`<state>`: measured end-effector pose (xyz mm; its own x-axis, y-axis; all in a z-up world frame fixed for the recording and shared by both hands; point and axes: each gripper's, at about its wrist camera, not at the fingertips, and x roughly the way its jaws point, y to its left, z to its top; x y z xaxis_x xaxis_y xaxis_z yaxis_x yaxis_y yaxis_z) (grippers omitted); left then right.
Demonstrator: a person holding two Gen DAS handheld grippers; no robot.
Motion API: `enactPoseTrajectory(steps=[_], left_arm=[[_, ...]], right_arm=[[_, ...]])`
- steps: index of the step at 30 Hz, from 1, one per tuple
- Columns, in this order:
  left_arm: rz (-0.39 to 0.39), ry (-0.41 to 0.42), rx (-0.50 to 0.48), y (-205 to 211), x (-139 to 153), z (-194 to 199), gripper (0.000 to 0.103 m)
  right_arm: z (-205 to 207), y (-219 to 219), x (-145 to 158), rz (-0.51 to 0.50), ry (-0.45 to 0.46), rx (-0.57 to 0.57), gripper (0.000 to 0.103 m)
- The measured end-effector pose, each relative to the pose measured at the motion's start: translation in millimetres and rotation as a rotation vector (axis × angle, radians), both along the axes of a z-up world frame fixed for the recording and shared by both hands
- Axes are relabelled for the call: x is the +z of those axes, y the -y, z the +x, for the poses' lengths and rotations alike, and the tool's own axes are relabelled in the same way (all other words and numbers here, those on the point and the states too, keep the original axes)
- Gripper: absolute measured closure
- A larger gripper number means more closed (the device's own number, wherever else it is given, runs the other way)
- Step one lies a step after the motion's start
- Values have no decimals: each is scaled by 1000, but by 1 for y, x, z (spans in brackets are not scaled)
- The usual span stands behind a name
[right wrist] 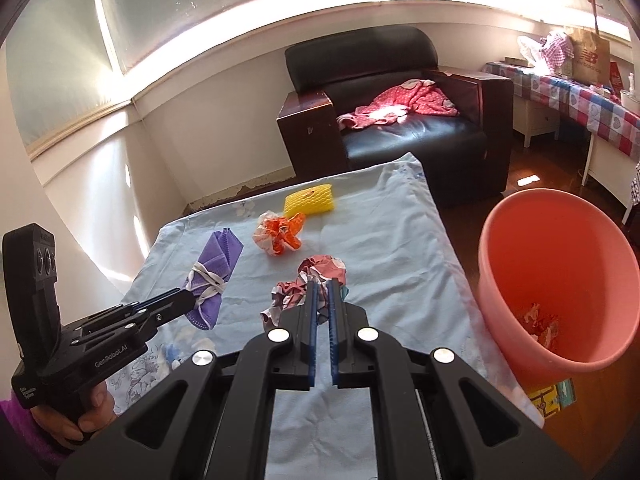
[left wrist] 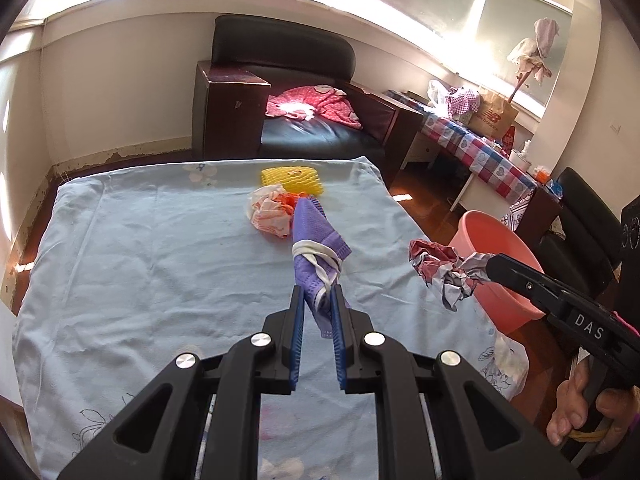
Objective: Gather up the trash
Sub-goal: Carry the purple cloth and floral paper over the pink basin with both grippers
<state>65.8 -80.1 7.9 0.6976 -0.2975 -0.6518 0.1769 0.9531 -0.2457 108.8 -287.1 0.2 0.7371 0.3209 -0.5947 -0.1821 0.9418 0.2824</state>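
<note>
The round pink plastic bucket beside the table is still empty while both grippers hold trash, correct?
Not empty. The right wrist view shows crumpled red-and-white paper already lying in the round pink plastic bucket. The rest holds: the left gripper and right gripper each hold trash.

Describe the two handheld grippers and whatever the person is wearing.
Both the left gripper and the right gripper are matte black plastic with silver round screw heads and ribbed blue pads inside the fingers. The right one bears white "DAS" lettering; the left reads "GenRobot.AI" and carries a black upright camera module. A purple sleeve shows.
</note>
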Motion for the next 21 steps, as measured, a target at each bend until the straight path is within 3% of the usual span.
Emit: enactPoseTrajectory(steps=[21], left_arm=[[19, 78, -205, 109, 26, -2, 91]], right_arm=[[-44, 125, 13, 32, 85, -315, 98]])
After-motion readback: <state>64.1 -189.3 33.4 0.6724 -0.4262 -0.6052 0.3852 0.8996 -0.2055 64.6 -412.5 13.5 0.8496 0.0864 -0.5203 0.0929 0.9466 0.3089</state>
